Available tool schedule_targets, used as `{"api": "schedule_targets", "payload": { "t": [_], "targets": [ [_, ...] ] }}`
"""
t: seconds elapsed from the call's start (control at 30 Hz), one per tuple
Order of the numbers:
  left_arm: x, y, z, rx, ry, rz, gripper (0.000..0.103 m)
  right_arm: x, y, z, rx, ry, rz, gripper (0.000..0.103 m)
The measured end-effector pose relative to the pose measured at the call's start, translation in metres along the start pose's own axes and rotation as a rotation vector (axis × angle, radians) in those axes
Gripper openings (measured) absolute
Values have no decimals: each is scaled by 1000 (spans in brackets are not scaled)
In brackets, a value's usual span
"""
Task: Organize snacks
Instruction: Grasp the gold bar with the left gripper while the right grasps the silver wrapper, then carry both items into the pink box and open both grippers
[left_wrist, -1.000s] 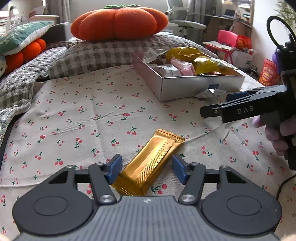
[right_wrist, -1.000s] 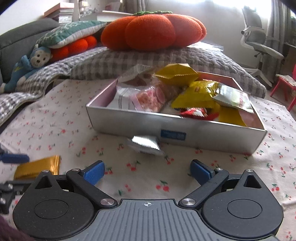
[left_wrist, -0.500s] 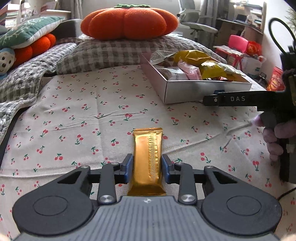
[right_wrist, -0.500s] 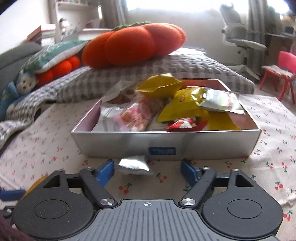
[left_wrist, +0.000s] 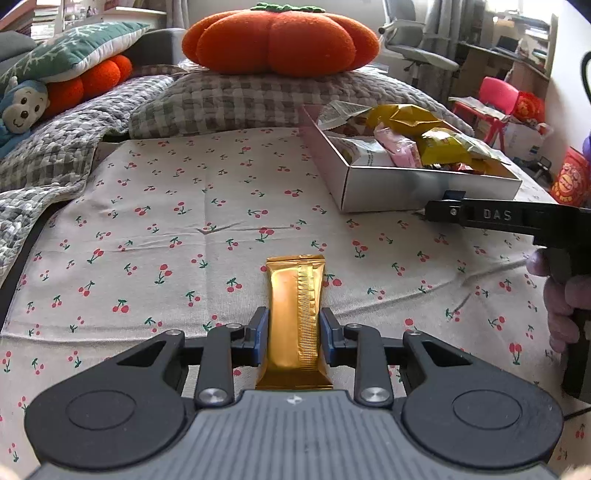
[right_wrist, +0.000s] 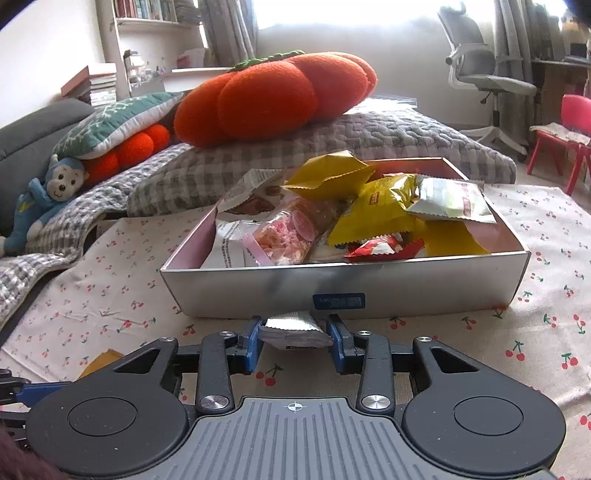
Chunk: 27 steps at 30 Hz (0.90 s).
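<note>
Left gripper (left_wrist: 294, 336) clamped on gold snack bar (left_wrist: 295, 317), blue pads touching both long edges, bar pointing straight to 12 o'clock over the cherry-print sheet (left_wrist: 166, 221); can't tell if it's lifted clear of the sheet. Right gripper (right_wrist: 295, 341) narrowed around a small silver packet (right_wrist: 293, 330) lying just beside the front wall of the silver box (right_wrist: 424, 284); pads at the packet's two ends, seem to touch it. In left wrist view the right gripper shows at 3 o'clock as a black finger marked DAS, tip near the box front. Box sits at 1 o'clock in left view, 12 o'clock in right view, heaped with yellow bags (right_wrist: 373, 218), a pink candy bag (right_wrist: 288, 236), a red-white wrapper (right_wrist: 380, 248). Orange pumpkin cushion (left_wrist: 280, 38) on a grey checked pillow (left_wrist: 258, 99) at 12 o'clock behind. Blue monkey plush (right_wrist: 44, 206) at 9 o'clock in right view.
</note>
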<state>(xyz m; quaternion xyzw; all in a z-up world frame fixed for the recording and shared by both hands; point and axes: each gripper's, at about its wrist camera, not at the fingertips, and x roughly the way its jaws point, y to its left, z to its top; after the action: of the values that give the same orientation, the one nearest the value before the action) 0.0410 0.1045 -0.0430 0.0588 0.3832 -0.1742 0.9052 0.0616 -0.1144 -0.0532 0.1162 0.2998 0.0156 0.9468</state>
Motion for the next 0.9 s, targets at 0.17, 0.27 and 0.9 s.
{"api": "schedule_targets", "payload": {
  "t": [0.17,0.27,0.9],
  "targets": [
    [1,-1,3,-22,9,6,26,-6,-8,3,25,13,8,25],
    [1,0,4,-38,14,8,26,-8,-12,2,35,14,2,24],
    [-2,-6,13,-112,6,-35,26,-37,-34,-2,65,20,44,22]
  ]
}}
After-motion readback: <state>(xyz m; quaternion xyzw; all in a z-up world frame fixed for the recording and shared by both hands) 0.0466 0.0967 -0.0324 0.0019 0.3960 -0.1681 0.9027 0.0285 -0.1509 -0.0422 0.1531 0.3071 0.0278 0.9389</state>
